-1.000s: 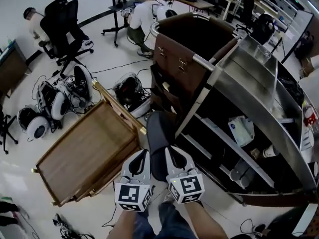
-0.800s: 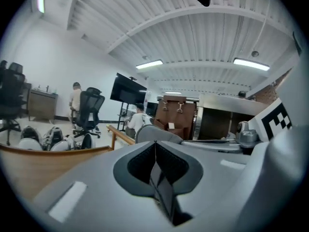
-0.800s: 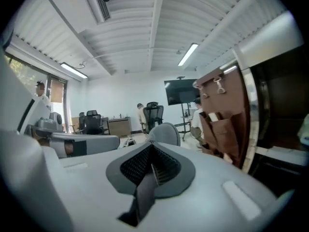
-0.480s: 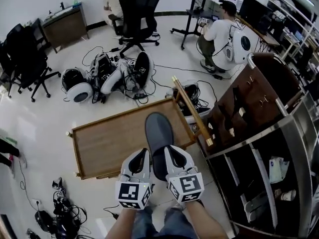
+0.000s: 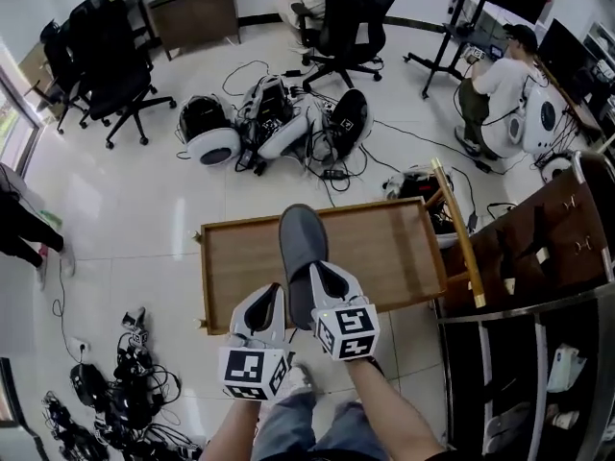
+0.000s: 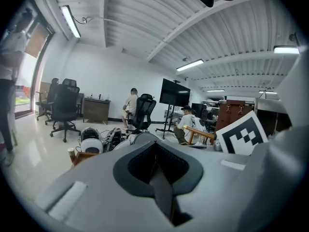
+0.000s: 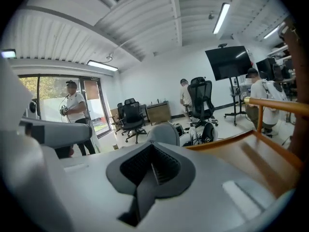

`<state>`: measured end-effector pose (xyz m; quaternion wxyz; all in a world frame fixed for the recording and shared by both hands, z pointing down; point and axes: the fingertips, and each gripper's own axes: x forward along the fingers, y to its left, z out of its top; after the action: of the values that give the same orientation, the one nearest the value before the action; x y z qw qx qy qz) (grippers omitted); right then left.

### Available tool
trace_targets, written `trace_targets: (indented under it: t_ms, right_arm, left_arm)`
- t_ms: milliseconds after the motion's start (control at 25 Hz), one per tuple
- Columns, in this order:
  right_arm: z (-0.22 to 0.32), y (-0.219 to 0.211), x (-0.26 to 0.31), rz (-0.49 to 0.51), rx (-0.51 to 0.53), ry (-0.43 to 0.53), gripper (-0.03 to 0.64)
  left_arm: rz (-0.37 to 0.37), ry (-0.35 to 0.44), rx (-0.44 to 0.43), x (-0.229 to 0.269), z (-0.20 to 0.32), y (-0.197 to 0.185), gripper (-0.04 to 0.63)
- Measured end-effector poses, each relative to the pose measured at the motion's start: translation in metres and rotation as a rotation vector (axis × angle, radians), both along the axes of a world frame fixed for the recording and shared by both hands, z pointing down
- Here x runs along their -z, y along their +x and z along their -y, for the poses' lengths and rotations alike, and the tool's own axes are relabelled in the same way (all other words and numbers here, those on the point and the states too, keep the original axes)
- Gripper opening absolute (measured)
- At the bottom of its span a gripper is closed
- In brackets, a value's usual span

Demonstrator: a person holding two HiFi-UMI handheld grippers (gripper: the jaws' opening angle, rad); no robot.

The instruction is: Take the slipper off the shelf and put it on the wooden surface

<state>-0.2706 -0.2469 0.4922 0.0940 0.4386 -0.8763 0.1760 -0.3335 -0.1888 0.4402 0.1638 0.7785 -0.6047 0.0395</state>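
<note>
A grey slipper [image 5: 302, 243] points away from me, its toe over the wooden surface [image 5: 394, 253], a low railed tray-table. Its heel end is wedged between my two grippers, which flank it side by side. My left gripper [image 5: 273, 298] is on its left with jaws shut together; my right gripper [image 5: 316, 275] is on its right, also shut. The slipper's rounded toe [image 6: 137, 139] peeks above the closed jaws in the left gripper view, and the same toe [image 7: 165, 133] shows in the right gripper view. The metal shelf [image 5: 538, 373] stands at the lower right.
A wooden rail [image 5: 458, 229] runs along the tray-table's right side. Round white robot parts [image 5: 209, 133] and cables lie on the floor beyond it. Office chairs [image 5: 351, 17] and a seated person [image 5: 490, 84] are at the back. More cables [image 5: 125, 382] lie at my lower left.
The view has swung left from the shelf to the wooden surface. The slipper, still between both grippers, has come away from the shelf and now hangs over the wood.
</note>
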Motion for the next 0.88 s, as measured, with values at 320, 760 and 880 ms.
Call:
trace_targets:
  t_ms: [320, 760, 880]
  right_arm:
    - [0.023, -0.053, -0.051, -0.055, 0.066, -0.105, 0.002]
    - [0.03, -0.039, -0.08, -0.179, 0.062, -0.132, 0.087]
    - [0.028, -0.034, -0.072, -0.178, 0.048, -0.126, 0.086]
  left_arm:
    - [-0.018, -0.034, 0.033, -0.016, 0.011, -0.042, 0.0]
    - [-0.025, -0.039, -0.01, -0.019, 0.021, -0.036, 0.0]
    - [-0.026, -0.042, -0.026, -0.019, 0.02, -0.031, 0.0]
